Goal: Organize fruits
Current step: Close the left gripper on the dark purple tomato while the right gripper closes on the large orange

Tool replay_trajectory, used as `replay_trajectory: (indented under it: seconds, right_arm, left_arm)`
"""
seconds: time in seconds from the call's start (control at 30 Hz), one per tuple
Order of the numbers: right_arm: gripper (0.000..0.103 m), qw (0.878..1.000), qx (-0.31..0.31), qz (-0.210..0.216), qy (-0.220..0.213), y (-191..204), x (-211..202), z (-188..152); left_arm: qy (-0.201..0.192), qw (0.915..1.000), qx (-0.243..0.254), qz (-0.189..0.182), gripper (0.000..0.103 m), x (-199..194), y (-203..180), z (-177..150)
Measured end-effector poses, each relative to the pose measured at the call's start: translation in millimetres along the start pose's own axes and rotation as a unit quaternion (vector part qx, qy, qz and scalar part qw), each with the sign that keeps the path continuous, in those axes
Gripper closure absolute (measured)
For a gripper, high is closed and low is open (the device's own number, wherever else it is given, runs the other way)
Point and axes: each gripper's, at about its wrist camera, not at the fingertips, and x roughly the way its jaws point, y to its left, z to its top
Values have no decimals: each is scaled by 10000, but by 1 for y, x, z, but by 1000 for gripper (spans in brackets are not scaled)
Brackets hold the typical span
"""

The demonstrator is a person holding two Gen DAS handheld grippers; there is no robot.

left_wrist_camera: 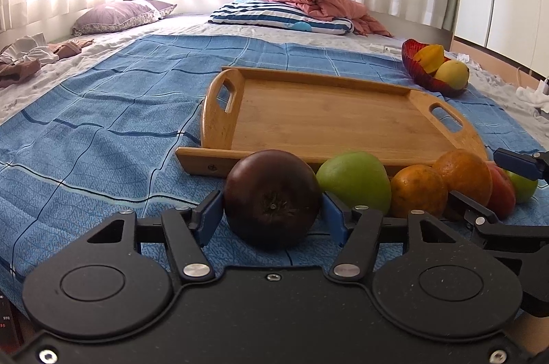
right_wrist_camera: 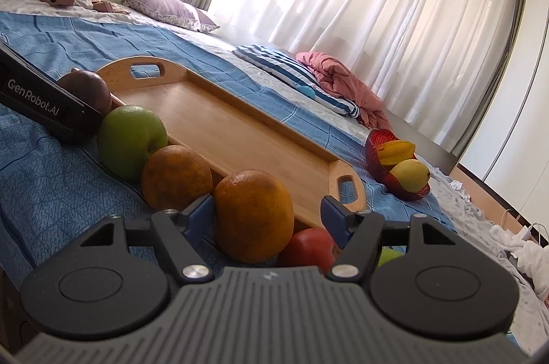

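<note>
A row of fruit lies on the blue bedspread along the near rim of an empty wooden tray (left_wrist_camera: 326,120). My left gripper (left_wrist_camera: 272,213) is shut on the dark brown fruit (left_wrist_camera: 271,199) at the row's left end, with both blue pads against its sides. Beside it lie a green apple (left_wrist_camera: 355,183) and an orange (left_wrist_camera: 417,190). My right gripper (right_wrist_camera: 266,213) is open around a second orange (right_wrist_camera: 254,213): the left pad touches it and the right pad stands clear. A red fruit (right_wrist_camera: 308,247) lies low beside that orange, and a green one (right_wrist_camera: 389,256) is half hidden behind the right finger.
A red bowl (left_wrist_camera: 425,72) holding a starfruit (left_wrist_camera: 429,55) and a yellow mango (left_wrist_camera: 451,74) sits beyond the tray's right handle. Pillows, a pink blanket (left_wrist_camera: 322,3) and clothes lie at the far end of the bed. The bed's right edge drops to the floor.
</note>
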Motion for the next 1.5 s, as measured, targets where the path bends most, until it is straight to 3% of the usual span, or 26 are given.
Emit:
replay_trajectory:
  seconds: [0.17, 0.37, 0.5, 0.87, 1.03, 1.13, 1.33, 1.5]
  right_arm:
    - [48, 9996, -93, 284, 3, 0, -2, 0]
    - [51, 9990, 340, 292, 53, -4, -4, 1]
    - [52, 9947, 948, 373, 101, -14, -11, 3]
    - [51, 9884, 1373, 506, 405, -18, -42, 0]
    - [48, 9892, 1362, 405, 368, -15, -38, -3]
    - [39, 9902, 1309, 356, 326, -10, -31, 0]
    - [40, 9936, 1068, 227, 303, -4, -17, -1]
    - [33, 9963, 793, 178, 265, 3, -12, 0]
  left_arm:
    - [4, 10000, 14, 34, 44, -1, -1, 1]
    - [22, 10000, 11, 27, 45, -7, -3, 1]
    - [56, 10000, 9, -10, 45, -16, -2, -2]
    - [52, 9999, 160, -39, 44, -31, -5, -14]
    - [-88, 9996, 264, -15, 44, -25, -11, -15]
    - [-148, 9996, 239, -8, 43, -18, -11, -13]
    - [-151, 9996, 249, 24, 42, -6, -8, -11]
    - [-161, 9993, 331, 65, 41, -1, -10, -12]
